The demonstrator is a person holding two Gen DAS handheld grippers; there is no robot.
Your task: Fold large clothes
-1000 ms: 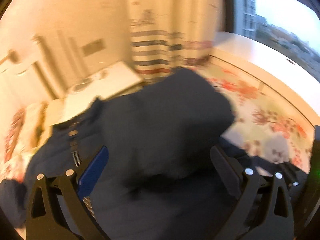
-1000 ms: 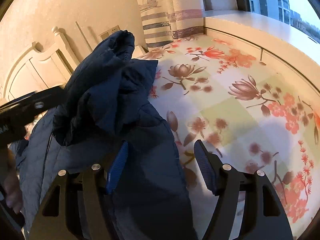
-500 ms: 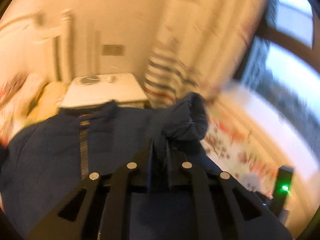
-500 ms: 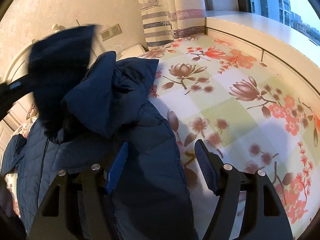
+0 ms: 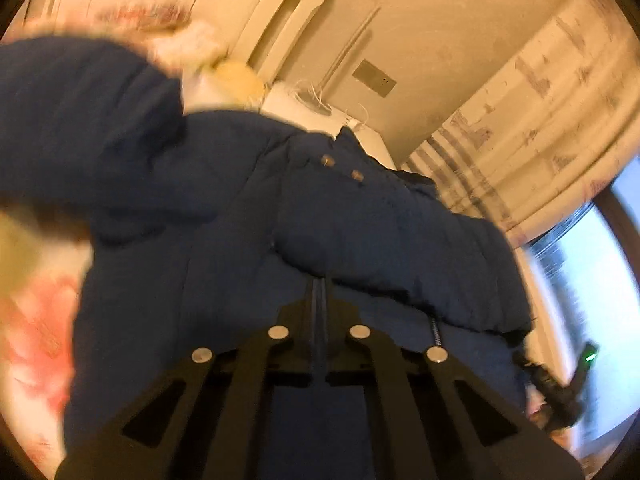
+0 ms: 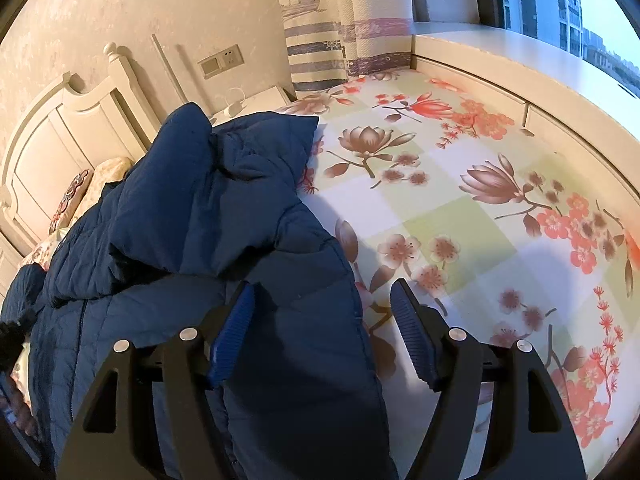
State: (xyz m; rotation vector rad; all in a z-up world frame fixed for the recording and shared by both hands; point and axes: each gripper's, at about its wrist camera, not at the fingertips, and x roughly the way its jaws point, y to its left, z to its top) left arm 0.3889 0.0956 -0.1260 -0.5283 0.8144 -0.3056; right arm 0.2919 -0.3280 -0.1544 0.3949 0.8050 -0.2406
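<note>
A dark blue puffer jacket [image 6: 192, 216] lies on the bed, one sleeve [image 6: 180, 148] folded over its body. My right gripper [image 6: 322, 284] hovers open over the jacket's right edge: the left pad is above the fabric, the right pad above the sheet, neither pressing. In the blurred, tilted left wrist view, the jacket [image 5: 360, 220] fills the middle. My left gripper [image 5: 320, 286] is shut, its tips against a fold of the jacket. I cannot tell whether any fabric is pinched. The right gripper's body [image 5: 560, 392] shows at the lower right.
A floral bedsheet [image 6: 460, 200] covers the bed to the right. A white headboard [image 6: 60, 120] and a pillow [image 6: 106, 172] are at the left, with a nightstand [image 6: 256, 100], a curtain [image 6: 320, 40] and a window ledge [image 6: 520, 64] behind. A hand [image 6: 12, 400] shows at the left edge.
My left gripper went from open to shut, swung off to the left and rolled. The raised sleeve dropped onto the jacket. The right gripper stayed put.
</note>
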